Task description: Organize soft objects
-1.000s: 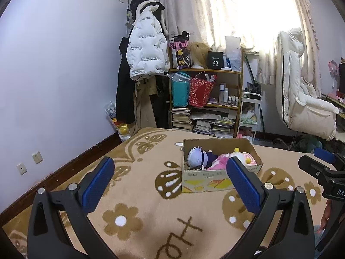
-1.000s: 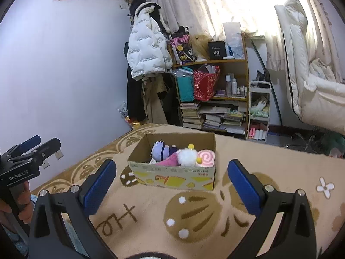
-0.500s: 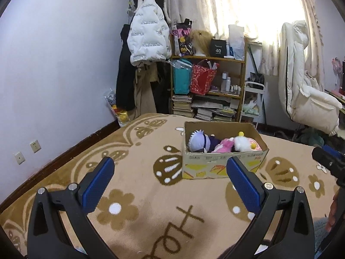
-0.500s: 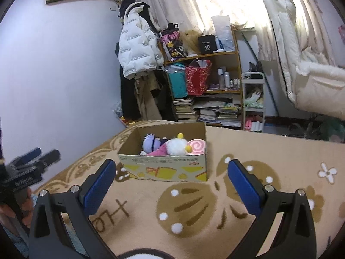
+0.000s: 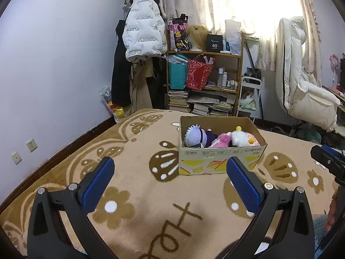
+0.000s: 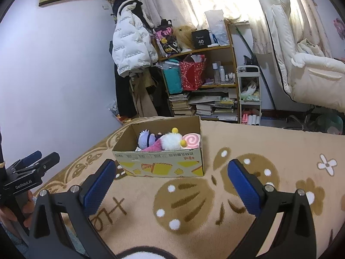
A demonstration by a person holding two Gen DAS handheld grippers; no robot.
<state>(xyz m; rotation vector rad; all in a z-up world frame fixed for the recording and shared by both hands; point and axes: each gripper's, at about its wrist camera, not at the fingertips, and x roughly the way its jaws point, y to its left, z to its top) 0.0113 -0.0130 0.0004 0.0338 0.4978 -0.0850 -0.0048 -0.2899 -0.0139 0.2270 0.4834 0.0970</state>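
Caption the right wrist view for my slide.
Open right hand-held gripper faces a cardboard box of plush toys on a patterned blanket.

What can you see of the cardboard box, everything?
The box is brown corrugated cardboard, open-topped, with yellow graphics and small print on its front wall. It sits upright on the tan patterned blanket, ahead of both hand-held grippers and touching neither. Its inner walls are plain brown. Inside lie plush toys, packed toward one side: a doll with pale lilac hair, a pink toy, a white fluffy toy with a yellow bobble, and a pink swirl cushion.
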